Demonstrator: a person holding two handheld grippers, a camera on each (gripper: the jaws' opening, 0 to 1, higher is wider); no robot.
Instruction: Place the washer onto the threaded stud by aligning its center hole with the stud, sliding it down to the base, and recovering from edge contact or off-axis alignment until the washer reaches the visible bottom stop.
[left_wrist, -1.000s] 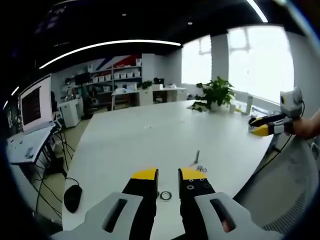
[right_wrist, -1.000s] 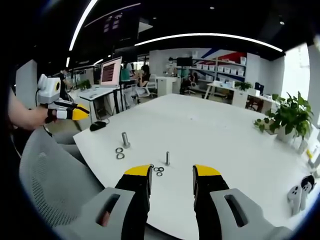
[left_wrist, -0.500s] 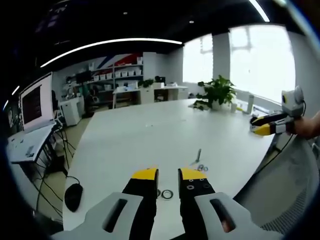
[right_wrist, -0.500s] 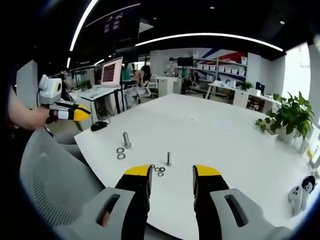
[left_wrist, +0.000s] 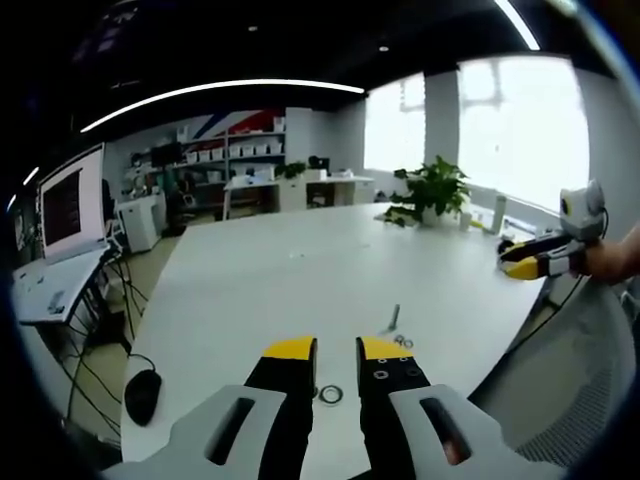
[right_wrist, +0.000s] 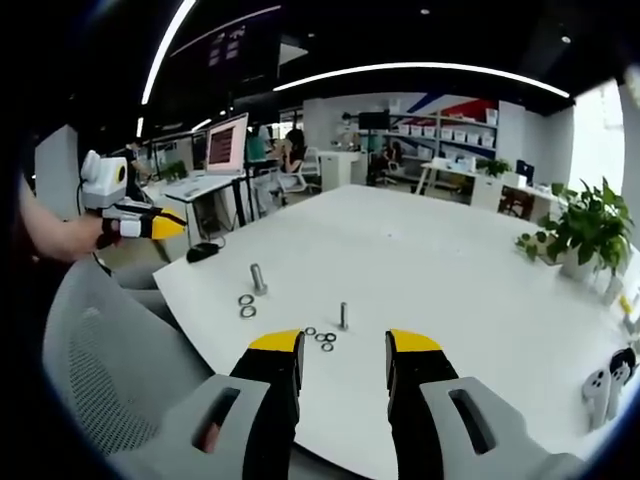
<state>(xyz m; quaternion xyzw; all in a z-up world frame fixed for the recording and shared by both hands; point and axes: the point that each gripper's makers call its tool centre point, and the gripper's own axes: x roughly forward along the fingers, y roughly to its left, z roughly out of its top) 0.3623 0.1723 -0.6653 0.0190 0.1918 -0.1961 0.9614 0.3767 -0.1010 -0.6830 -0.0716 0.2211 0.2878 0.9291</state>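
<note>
Across the white counter (right_wrist: 440, 260), the hardware sits grouped near the person's edge, probably so both hands reach it easily. Each gripper hovers above that edge with nothing held: the right gripper (right_wrist: 344, 345) has its jaws apart, the left gripper (left_wrist: 336, 350) only a narrow gap. A thick bolt (right_wrist: 258, 278) stands beside two large rings (right_wrist: 246, 305). Just ahead rises the thin threaded stud (right_wrist: 343, 315), small washers (right_wrist: 321, 339) loose at its foot, none threaded yet.

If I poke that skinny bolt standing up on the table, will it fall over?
Probably yes. The thin stud stands upright, tall and narrow, so a sideways nudge could tip it. Once down it would likely roll on the smooth white table.
</note>
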